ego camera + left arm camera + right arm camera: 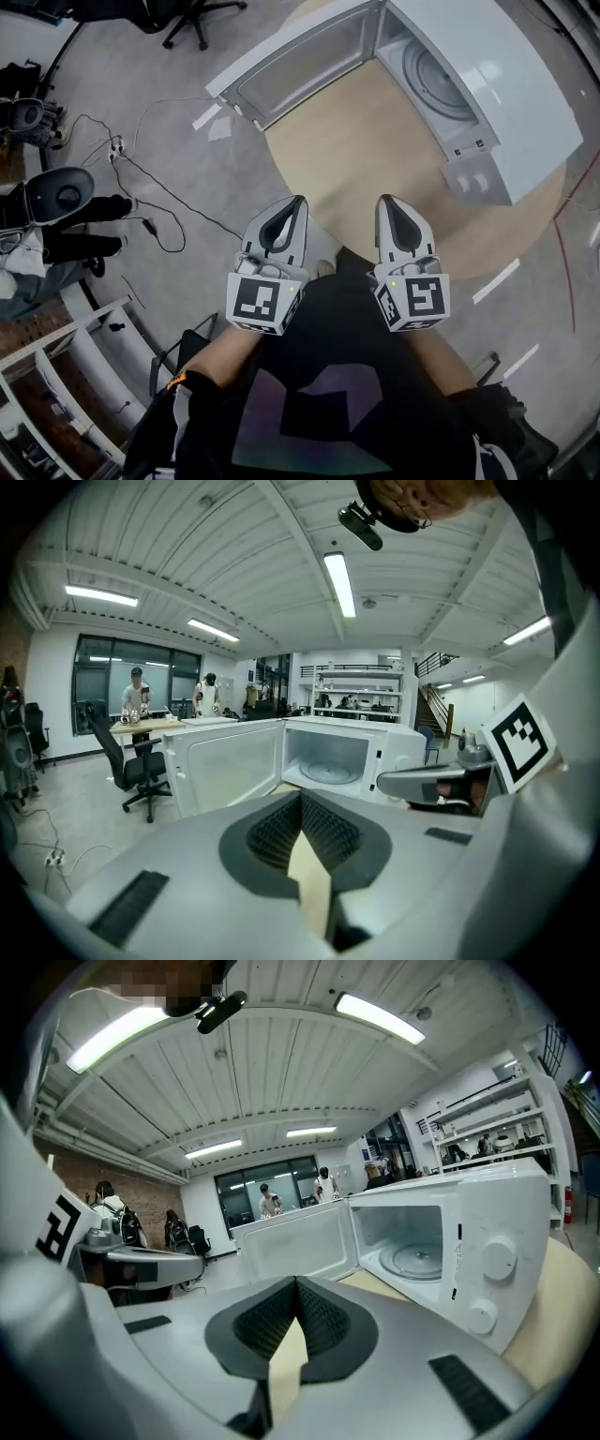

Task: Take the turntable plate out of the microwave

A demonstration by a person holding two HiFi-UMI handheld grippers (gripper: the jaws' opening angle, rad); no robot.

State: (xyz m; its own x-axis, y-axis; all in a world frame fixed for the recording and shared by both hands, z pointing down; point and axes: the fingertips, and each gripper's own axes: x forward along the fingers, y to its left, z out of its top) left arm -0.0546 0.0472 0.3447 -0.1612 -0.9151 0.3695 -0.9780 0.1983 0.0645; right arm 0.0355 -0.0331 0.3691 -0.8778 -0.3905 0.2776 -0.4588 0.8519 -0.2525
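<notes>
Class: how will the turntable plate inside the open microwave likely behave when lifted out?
The turntable plate looks like glossy glass, so probably stiff, weighty for its size and slippery to pinch. If glass, it would likely shatter if dropped. Round and lying flat in the microwave, it might roll if tipped onto its edge.

Left gripper [296,202] and right gripper [388,201] level, side by side — fingers [272,834] together, seemingly empty.
</notes>
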